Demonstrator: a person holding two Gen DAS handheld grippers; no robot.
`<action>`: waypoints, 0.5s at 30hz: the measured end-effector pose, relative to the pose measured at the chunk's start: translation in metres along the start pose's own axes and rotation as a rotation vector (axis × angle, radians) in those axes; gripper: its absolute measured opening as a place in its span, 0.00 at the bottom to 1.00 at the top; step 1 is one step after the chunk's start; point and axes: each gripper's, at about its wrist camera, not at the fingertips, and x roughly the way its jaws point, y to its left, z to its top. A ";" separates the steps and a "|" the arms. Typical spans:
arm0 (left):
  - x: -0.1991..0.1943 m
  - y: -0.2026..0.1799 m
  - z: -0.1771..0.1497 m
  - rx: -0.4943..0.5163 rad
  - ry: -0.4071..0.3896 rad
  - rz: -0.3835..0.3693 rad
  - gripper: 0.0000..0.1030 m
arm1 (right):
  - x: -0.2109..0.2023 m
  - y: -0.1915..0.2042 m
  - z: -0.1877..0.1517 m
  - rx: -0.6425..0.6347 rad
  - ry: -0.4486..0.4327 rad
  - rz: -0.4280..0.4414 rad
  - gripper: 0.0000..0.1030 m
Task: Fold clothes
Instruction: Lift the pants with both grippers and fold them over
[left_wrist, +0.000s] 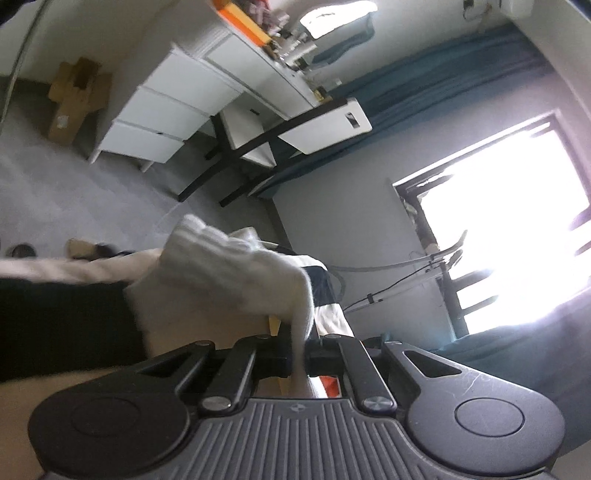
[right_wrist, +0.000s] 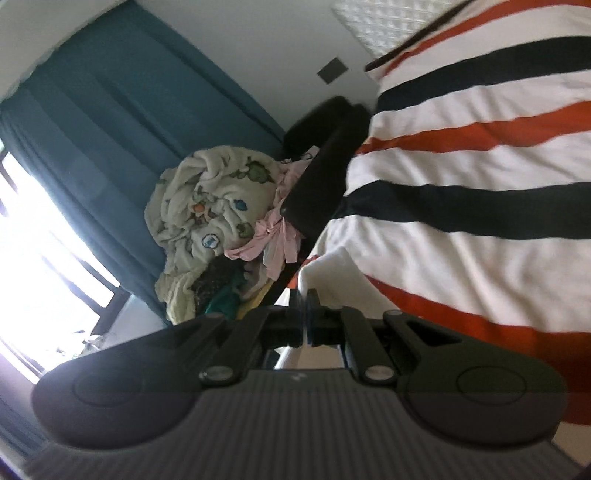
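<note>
A white garment with orange and black stripes (right_wrist: 461, 229) fills the right of the right wrist view, stretched and lifted. My right gripper (right_wrist: 304, 323) is shut on a white edge of it, which sticks up between the pads. In the left wrist view, my left gripper (left_wrist: 298, 356) is shut on a bunched white part of the same garment (left_wrist: 236, 266). That part rises from the jaws toward the upper left, with a dark stripe and a bit of orange showing behind. The rest of the garment is hidden.
A pile of clothes (right_wrist: 210, 214) lies on a black chair (right_wrist: 321, 177) before a teal curtain (right_wrist: 110, 122). The left wrist view shows a white dresser (left_wrist: 162, 114), a desk with clutter (left_wrist: 266, 66), a cardboard box (left_wrist: 74, 99), grey floor and a bright window (left_wrist: 509, 229).
</note>
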 end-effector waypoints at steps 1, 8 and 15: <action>0.021 -0.010 0.003 0.011 0.002 0.011 0.06 | 0.020 0.009 -0.006 -0.020 -0.001 -0.009 0.05; 0.182 -0.040 -0.002 0.129 0.032 0.103 0.07 | 0.170 0.051 -0.073 -0.265 -0.010 -0.060 0.05; 0.268 -0.055 -0.019 0.229 0.109 0.248 0.12 | 0.235 0.031 -0.131 -0.389 0.053 -0.107 0.06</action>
